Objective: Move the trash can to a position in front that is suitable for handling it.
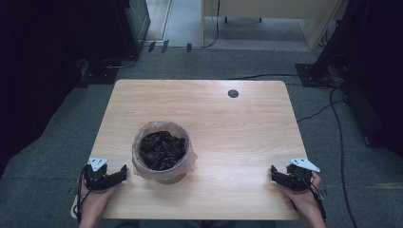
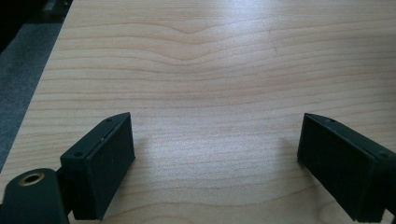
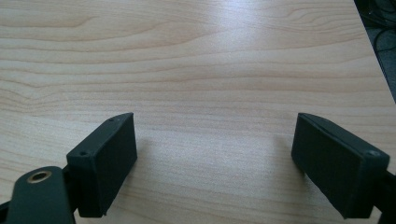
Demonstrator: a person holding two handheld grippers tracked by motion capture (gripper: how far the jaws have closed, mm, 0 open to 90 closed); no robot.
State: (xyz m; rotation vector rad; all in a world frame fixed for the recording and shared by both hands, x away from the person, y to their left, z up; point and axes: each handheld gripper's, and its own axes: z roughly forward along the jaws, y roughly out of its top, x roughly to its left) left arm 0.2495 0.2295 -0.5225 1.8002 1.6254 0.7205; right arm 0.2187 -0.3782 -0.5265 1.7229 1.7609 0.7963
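Observation:
A small round bin (image 1: pixel 166 176) lined with a clear plastic bag stands on the wooden table (image 1: pixel 237 137), left of centre near the front. Crumpled black plastic (image 1: pixel 161 149) fills its inside. My left gripper (image 1: pixel 105 176) rests at the front left corner, just left of the bin, held by a hand. It is open, its jaws wide apart over bare wood (image 2: pixel 215 135). My right gripper (image 1: pixel 292 178) sits at the front right edge, far from the bin. It too is open over bare wood (image 3: pixel 215 135).
A dark round cable hole (image 1: pixel 233 93) is set in the table near the far edge. Grey carpet surrounds the table. Cables (image 1: pixel 332 109) trail on the floor at the right, and dark equipment (image 1: pixel 119 28) stands at the back left.

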